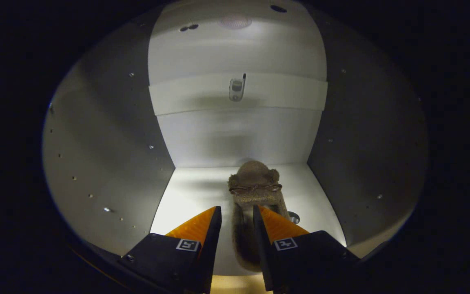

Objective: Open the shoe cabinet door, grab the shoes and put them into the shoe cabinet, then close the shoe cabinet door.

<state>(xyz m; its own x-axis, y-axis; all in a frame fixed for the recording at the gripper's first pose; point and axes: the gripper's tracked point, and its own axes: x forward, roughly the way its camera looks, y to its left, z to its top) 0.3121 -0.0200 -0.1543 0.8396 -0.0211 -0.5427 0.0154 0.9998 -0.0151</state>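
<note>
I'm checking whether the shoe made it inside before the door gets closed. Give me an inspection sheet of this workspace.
Surface: pale cabinet floor, lit, holding the shoe.
Job's things: fuzzy brown shoe lies on the floor, toe toward the back wall, heel end between the fingers.
Clutter: small round metal fitting beside the shoe.
Grippers: gripper straddles the shoe's rear; whether both fingers press on it cannot be told.
Cables: nothing seen.
Surroundings: side walls with peg holes; a metal bracket on the back rail.
</note>
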